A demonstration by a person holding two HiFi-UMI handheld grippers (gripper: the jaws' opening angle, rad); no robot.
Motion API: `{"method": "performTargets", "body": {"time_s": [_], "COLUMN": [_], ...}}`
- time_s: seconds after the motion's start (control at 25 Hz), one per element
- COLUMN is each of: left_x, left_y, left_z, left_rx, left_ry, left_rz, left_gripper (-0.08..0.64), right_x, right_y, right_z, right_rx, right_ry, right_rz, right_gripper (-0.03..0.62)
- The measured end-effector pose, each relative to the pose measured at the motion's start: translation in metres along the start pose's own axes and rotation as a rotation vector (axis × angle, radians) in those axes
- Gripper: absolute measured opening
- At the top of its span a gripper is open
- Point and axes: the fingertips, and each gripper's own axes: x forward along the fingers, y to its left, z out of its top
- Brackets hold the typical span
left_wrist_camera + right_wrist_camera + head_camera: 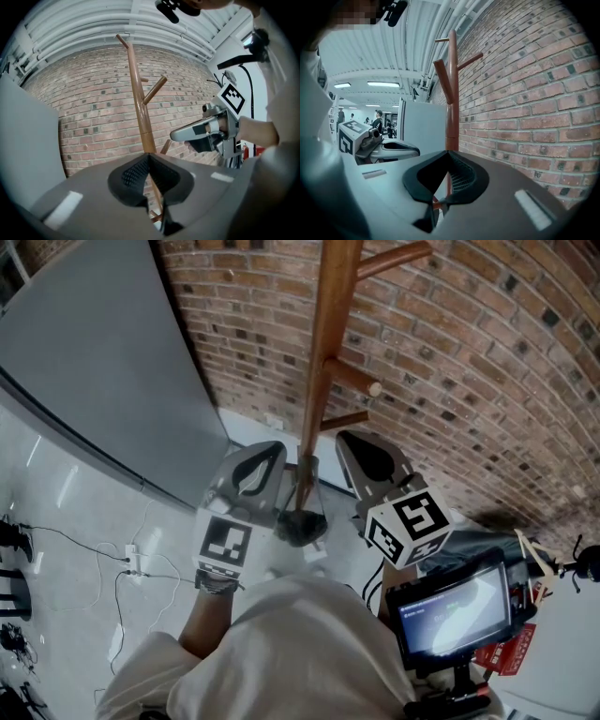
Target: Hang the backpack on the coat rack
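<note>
- The left gripper [149, 157] has its fingers pressed together, and its own view shows nothing between the pads.
- The right gripper [448, 153] is likewise closed tip to tip, with nothing visible in the grip.
- Both grippers point at the wooden coat rack [323, 343], one on each side of its pole.
- A dark bundle, apparently the backpack [300, 526], sits low between the grippers, just near of the pole. Whether either gripper holds it cannot be told.
- The brick wall [469, 352] stands behind the rack, far and right.
</note>
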Motion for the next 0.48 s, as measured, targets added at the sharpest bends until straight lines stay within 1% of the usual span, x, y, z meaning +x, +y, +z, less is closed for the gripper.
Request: {"method": "performTargets", "body": {"time_s": [0.48], "left_x": [0.0010], "left_y": [-0.0015], "left_z": [-0.0072], "left_rx": [-0.012], "left_ry": [0.020], "left_rz": [0.001], "left_gripper": [0.000], "right_x": [-0.0007], "right_y": [-0.0020], "right_z": [-0.0079], "right_rx": [0.018], "right_ry": [0.016], "right_rz": [0.001], "right_gripper": [0.000]}}
